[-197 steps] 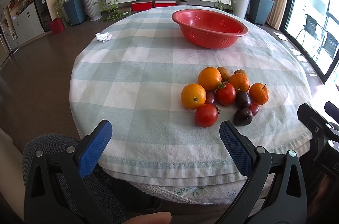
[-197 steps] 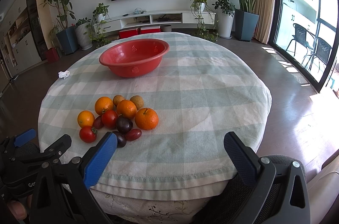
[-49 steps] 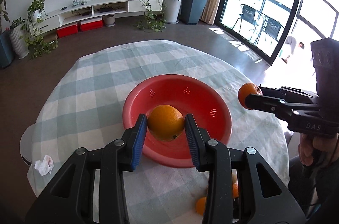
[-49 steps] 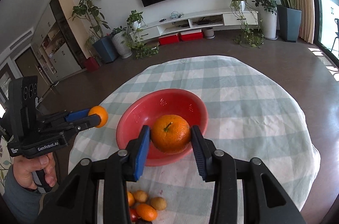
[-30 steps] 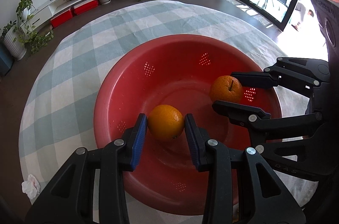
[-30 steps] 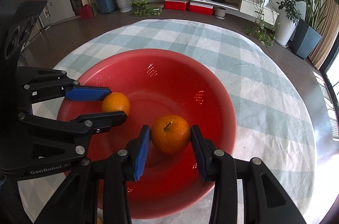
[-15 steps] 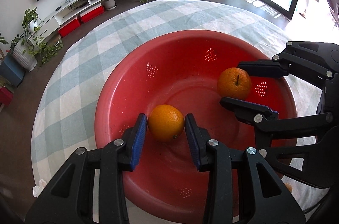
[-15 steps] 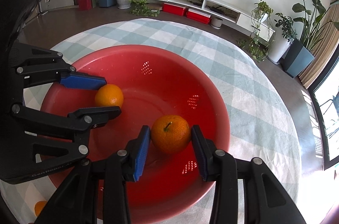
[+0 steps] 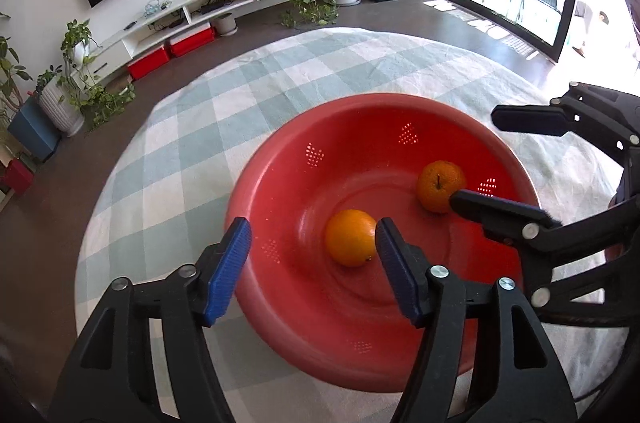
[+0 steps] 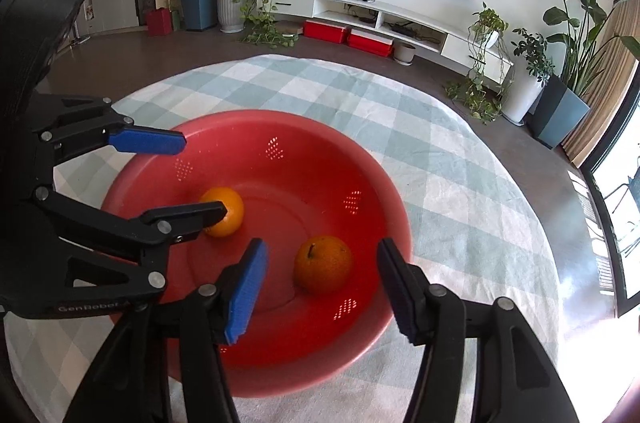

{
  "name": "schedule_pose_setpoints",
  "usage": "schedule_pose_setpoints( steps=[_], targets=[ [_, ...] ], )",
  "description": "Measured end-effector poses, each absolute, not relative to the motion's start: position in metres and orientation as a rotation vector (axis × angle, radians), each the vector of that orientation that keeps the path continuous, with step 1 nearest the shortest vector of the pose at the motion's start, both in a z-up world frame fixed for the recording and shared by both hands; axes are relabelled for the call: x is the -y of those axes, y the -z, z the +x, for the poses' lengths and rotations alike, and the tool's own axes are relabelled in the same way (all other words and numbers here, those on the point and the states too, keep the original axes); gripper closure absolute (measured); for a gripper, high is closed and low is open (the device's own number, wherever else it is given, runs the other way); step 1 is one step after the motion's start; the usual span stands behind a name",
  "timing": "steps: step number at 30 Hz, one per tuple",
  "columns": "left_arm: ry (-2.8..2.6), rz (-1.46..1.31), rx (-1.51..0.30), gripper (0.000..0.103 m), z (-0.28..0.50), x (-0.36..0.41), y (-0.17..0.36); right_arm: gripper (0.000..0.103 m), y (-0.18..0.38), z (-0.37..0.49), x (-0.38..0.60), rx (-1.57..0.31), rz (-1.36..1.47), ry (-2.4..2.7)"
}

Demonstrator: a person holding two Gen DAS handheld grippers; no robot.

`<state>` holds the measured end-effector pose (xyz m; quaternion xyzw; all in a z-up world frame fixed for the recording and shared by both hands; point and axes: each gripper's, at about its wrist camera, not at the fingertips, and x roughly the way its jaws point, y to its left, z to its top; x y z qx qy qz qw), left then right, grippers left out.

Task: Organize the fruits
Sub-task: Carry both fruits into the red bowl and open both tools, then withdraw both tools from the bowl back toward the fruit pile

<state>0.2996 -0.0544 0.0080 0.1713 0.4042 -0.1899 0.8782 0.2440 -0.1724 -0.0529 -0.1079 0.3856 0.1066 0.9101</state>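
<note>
Two oranges, one [image 9: 351, 237] between the parting left tongs [image 9: 312, 267], one [image 10: 323, 264] between the parting right tongs [image 10: 320, 287], lie loose in the red bowl [image 9: 280, 159]; neither is gripped; any remaining fruit is out of view

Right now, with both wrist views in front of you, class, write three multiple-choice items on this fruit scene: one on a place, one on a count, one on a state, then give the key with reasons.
1. Where do the oranges lie?
A. on the tablecloth
B. in the red bowl
C. on the floor

2. How many oranges are in the bowl?
A. one
B. two
C. four

3. How do the left gripper's jaws stand?
A. clamped on an orange
B. apart, gripping nothing
C. clamped on the bowl's rim

Key:
1 B: the smooth orange and the stemmed orange both rest inside the red bowl.
2 B: only those two show in either view.
3 B: the left gripper is opening, with a clear gap beside the smooth orange.
</note>
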Motion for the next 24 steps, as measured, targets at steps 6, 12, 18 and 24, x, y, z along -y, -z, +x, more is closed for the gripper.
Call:
schedule_pose_setpoints(
  steps=[6,12,18,24],
  targets=[
    [0.387,0.272,-0.739,0.016,0.263,0.026,-0.043,0.028,0.017,0.212,0.209,-0.706,-0.046,-0.209],
    [0.368,0.218,-0.636,0.0,0.204,-0.002,-0.061,0.002,0.011,0.163,0.274,-0.625,0.42,-0.288],
    [0.311,0.18,-0.55,0.0,0.134,-0.019,-0.066,0.0,0.027,0.114,0.293,-0.602,0.585,-0.319],
    [0.409,0.124,-0.585,0.0,0.075,-0.028,-0.061,0.0,0.047,0.079,0.297,-0.762,0.598,-0.227]
  ],
)
